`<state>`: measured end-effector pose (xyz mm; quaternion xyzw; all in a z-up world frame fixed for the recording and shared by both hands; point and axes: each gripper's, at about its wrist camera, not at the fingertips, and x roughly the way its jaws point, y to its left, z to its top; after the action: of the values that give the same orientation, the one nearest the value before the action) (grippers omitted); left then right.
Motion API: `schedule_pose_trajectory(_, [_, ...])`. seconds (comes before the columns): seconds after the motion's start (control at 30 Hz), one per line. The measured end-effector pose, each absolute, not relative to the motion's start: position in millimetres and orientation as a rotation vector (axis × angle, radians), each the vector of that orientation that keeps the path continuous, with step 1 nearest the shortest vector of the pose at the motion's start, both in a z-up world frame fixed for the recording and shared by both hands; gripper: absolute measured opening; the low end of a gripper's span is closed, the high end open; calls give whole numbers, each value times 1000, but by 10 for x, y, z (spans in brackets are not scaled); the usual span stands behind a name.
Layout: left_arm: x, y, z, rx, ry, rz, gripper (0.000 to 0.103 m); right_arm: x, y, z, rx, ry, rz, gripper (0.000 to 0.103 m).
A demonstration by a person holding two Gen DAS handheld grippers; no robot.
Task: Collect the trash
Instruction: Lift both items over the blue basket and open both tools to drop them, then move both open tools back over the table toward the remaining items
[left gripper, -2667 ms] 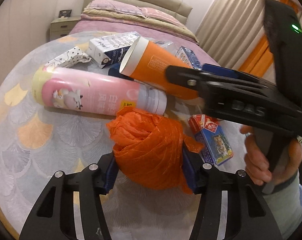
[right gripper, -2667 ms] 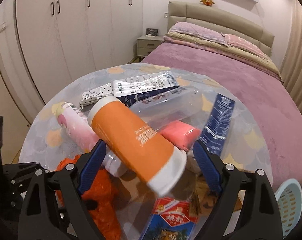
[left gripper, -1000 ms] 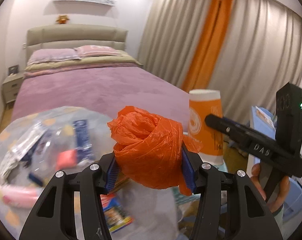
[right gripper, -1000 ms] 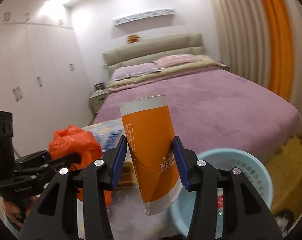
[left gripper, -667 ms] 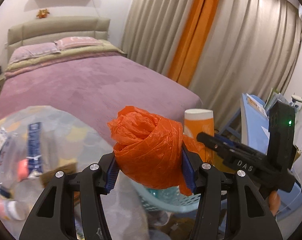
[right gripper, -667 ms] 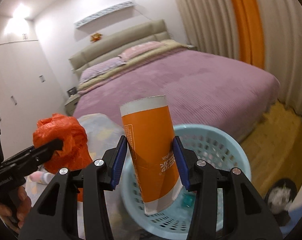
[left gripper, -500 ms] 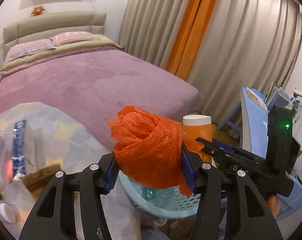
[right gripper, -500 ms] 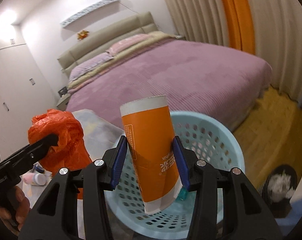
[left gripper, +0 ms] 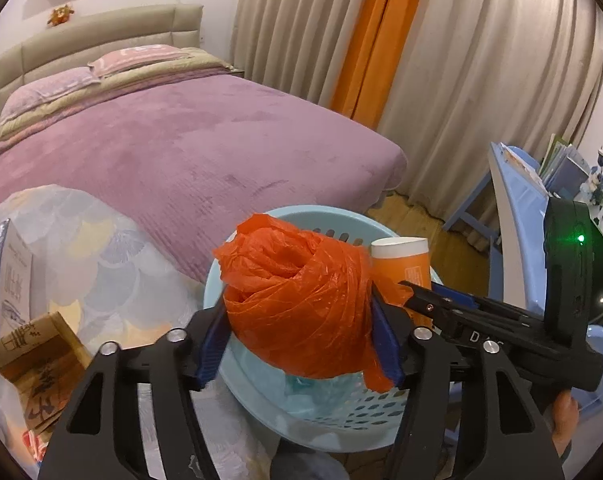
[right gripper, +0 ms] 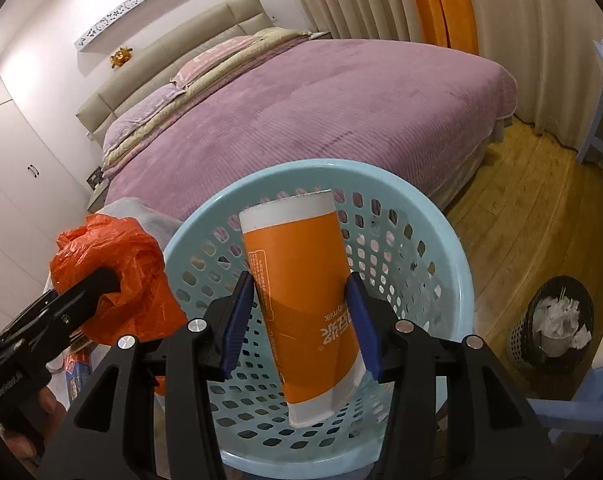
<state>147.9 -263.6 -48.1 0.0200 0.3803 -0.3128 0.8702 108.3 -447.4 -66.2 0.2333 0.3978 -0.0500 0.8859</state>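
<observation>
My left gripper [left gripper: 297, 340] is shut on a crumpled orange plastic bag [left gripper: 297, 304] and holds it over the near rim of a light blue perforated basket [left gripper: 329, 436]. My right gripper [right gripper: 299, 320] is shut on an orange and white paper cup [right gripper: 301, 300], held upright over the opening of the basket [right gripper: 433, 232]. The bag [right gripper: 113, 276] and left gripper show at the left of the right wrist view. The cup [left gripper: 401, 264] shows beyond the bag in the left wrist view.
A round table with a scalloped cloth [left gripper: 101, 264] at the left carries a brown carton [left gripper: 33, 364] and a blue-white box [left gripper: 5, 268]. A purple bed [right gripper: 341, 104] lies behind the basket. A black wire bin [right gripper: 553, 320] with paper stands on the wood floor. A blue chair [left gripper: 513, 200] stands right.
Both grippers have swung from the table to the blue basket. The cup now hangs over its opening and the orange bag over its rim. Both grips are unchanged.
</observation>
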Motion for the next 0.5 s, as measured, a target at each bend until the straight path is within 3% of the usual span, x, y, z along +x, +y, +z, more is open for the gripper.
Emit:
schedule_pose_trajectory(0.1, [1470,-2649,-461,46,789,-654,65,1104,-4471,-661,490,834,-105,49])
schedule_pose_trajectory(0.17, [1460,-2630,-446,37,787,-658,71,1099,-4467,-640,488,828,-109,57])
schedule_pose_trajectory(0.5, [1334,-2425,-281,4,744,-669,77,1004,-4428,-494,486,794,-88,57])
